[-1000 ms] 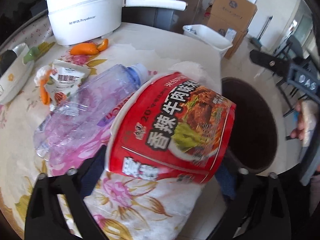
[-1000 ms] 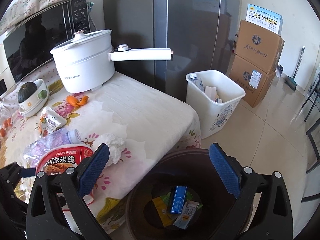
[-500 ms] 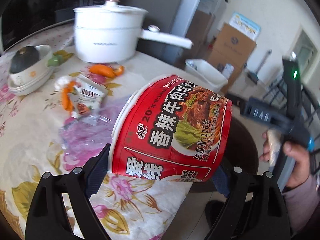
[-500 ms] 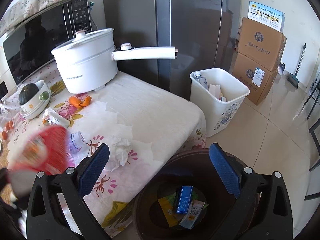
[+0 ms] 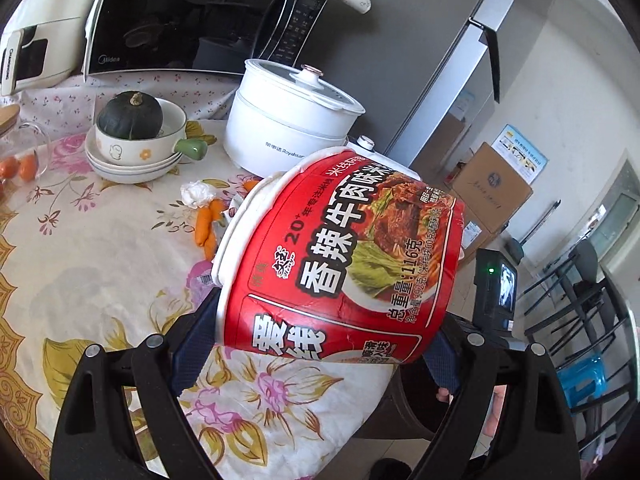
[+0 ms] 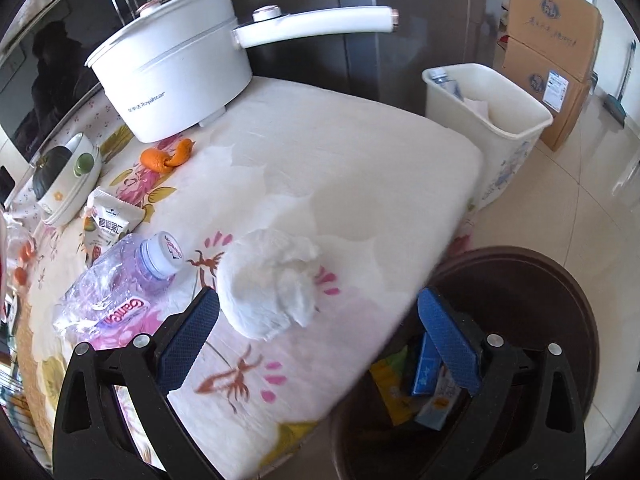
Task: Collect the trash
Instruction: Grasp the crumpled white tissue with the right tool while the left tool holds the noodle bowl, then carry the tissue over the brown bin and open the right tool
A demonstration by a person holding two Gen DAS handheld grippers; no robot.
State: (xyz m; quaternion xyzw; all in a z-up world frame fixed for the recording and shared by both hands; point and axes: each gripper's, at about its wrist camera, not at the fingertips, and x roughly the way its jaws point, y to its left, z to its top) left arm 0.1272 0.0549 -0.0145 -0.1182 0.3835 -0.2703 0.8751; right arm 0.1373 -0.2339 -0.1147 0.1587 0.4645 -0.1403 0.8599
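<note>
My left gripper (image 5: 316,344) is shut on a red instant-noodle cup (image 5: 340,256) and holds it tilted in the air above the flowered tablecloth (image 5: 100,248). My right gripper (image 6: 318,332) is open and empty at the table's near corner, with a crumpled white tissue (image 6: 272,280) just ahead between its fingers. A crushed clear plastic bottle (image 6: 120,280) lies left of the tissue. A snack packet (image 6: 110,226) and orange peel (image 6: 168,156) lie further back. A dark brown trash bin (image 6: 520,320) with wrappers inside stands below the table corner.
A white electric pot (image 6: 176,80) with a long handle stands at the back. Stacked bowls with a green squash (image 5: 132,140) sit at left. A white waste basket (image 6: 488,120) and cardboard boxes (image 6: 552,40) stand on the floor beyond. A microwave (image 5: 192,20) is behind.
My left gripper has lifted the noodle cup off the table and tilted upward. My right gripper has moved forward and down over the table corner toward the tissue.
</note>
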